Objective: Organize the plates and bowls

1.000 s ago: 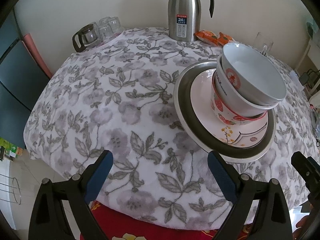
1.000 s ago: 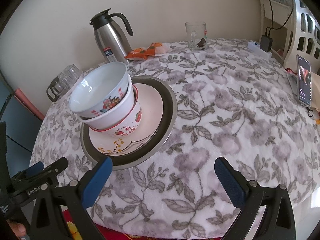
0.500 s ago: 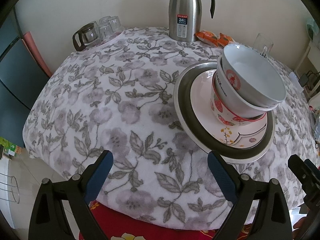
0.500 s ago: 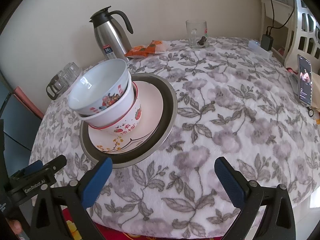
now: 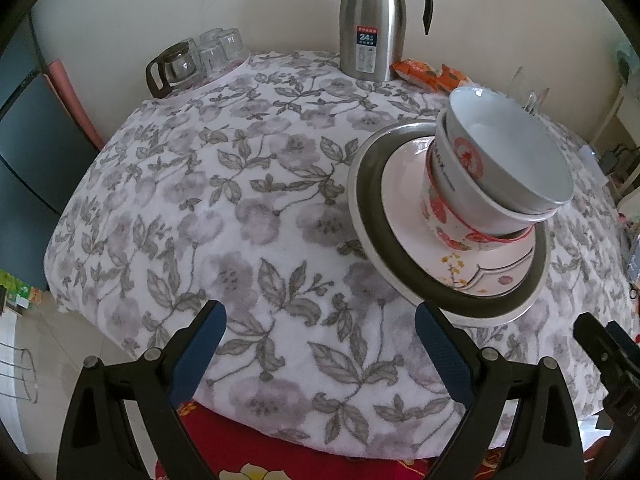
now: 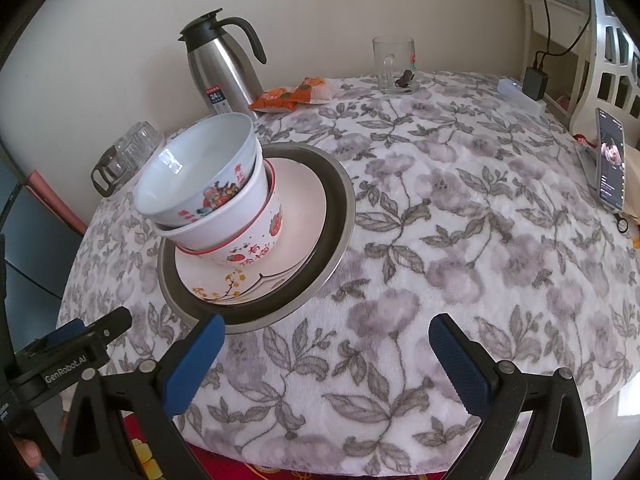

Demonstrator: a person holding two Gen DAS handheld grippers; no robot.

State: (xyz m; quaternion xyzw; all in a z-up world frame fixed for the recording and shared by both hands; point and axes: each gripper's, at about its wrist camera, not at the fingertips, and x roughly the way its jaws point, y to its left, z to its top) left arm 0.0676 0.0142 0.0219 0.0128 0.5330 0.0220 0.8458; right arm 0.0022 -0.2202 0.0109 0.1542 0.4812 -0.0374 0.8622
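- Left tongs (image 5: pixel 320 348) hang with jaws apart, empty, over the near edge of the floral tabletop (image 5: pixel 224 216).
- The metal plate (image 6: pixel 340 216) carries a pink plate (image 6: pixel 304 200) and three nested bowls (image 6: pixel 208 184), tilted.
- Right tongs (image 6: pixel 326 360) gape empty just beside the metal plate's near rim.

Left tool (image 5: pixel 320 344) jaws spread wide, right tool (image 6: pixel 328 354) likewise (both holding nothing), side by side
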